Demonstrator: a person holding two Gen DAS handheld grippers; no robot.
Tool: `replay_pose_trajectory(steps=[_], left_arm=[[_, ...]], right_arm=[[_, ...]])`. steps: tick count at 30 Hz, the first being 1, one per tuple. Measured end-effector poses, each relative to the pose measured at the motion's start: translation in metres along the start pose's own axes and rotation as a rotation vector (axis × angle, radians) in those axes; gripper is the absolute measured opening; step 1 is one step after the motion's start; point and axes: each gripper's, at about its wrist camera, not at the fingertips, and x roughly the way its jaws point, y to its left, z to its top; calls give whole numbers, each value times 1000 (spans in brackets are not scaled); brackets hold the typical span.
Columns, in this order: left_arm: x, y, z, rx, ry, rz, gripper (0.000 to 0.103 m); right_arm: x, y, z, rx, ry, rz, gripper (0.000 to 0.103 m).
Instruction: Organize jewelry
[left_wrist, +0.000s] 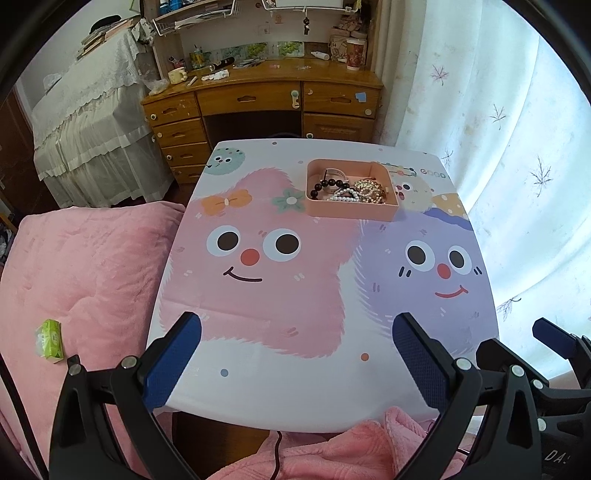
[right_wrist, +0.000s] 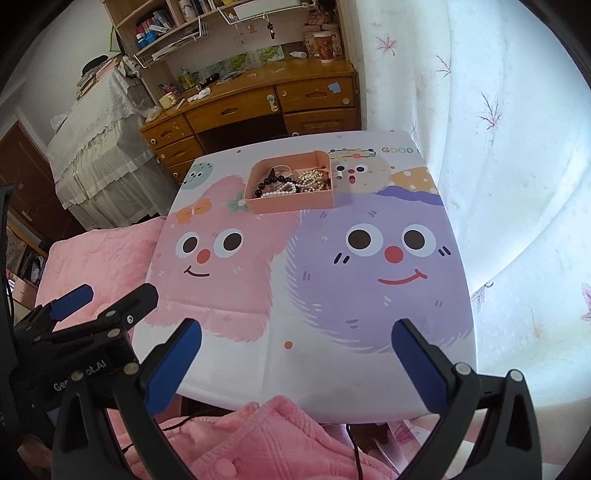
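Observation:
A pink tray (left_wrist: 391, 184) stands at the far side of the small table (left_wrist: 295, 387). In it lie a dark bead bracelet (left_wrist: 332, 182), a white pearl string (left_wrist: 345, 196) and gold jewelry (left_wrist: 369, 190). The tray also shows in the right wrist view (right_wrist: 291, 206), with the dark beads (right_wrist: 271, 182), pearls (right_wrist: 282, 192) and gold pieces (right_wrist: 312, 179). My left gripper (left_wrist: 297, 332) is open and empty over the table's near edge. My right gripper (right_wrist: 297, 336) is open and empty beside it, also at the near edge.
The table top carries a cartoon-print cover. A pink quilted bed (left_wrist: 81, 266) lies to the left with a green tissue pack (left_wrist: 50, 338) on it. A wooden desk (left_wrist: 258, 96) stands behind the table, a white curtain (left_wrist: 498, 129) to the right. Pink fabric (right_wrist: 258, 439) lies below the grippers.

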Motion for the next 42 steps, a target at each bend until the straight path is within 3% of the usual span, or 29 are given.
replay_pose_trajectory(steps=[42], left_arm=[[11, 20, 4, 47, 24, -6, 102]], right_arm=[[16, 24, -6, 54, 37, -30, 103]])
